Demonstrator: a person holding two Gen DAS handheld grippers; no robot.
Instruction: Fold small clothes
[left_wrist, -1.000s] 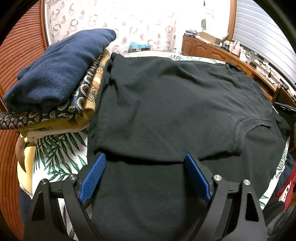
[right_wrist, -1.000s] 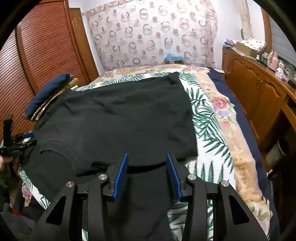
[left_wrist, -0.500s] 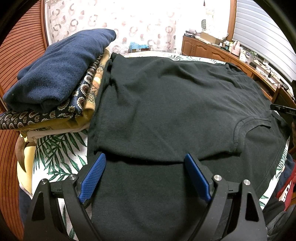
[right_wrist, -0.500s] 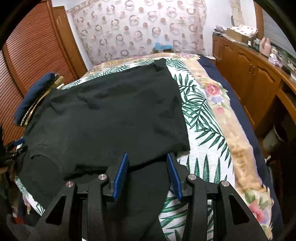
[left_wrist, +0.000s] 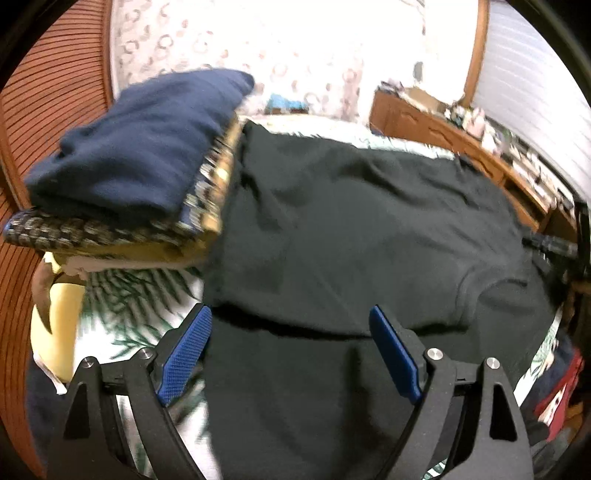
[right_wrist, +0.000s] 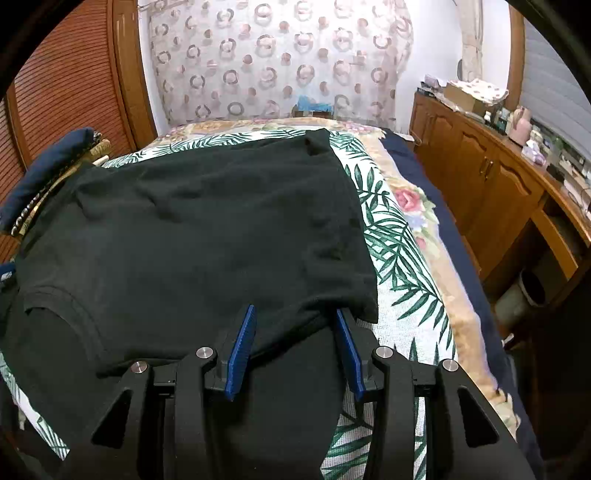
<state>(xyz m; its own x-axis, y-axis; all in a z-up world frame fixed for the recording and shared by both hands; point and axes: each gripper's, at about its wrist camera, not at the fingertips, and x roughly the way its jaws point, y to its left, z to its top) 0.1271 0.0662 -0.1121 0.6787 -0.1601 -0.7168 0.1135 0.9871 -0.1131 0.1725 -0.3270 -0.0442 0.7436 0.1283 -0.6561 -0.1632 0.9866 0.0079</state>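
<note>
A black T-shirt lies spread on the palm-leaf bedspread, its neckline toward the near side and a second dark layer under its front edge. My left gripper hovers open and wide over that near edge, with nothing pressed between its blue pads. In the right wrist view the same T-shirt fills the bed. My right gripper sits at its near right corner, jaws partly apart. The fabric's edge drapes at the fingertips and lies between them, and the pads do not squeeze it.
A stack of folded clothes topped by a navy piece sits at the shirt's left side, also seen as the stack. A slatted wooden wardrobe stands on the left. Wooden cabinets and a bin line the right.
The right gripper has sunk toward the shirt's near right corner, whose edge now reaches its fingertips. The left gripper has shifted and rolled a little, blurring its view. Neither jaw gap has changed.
</note>
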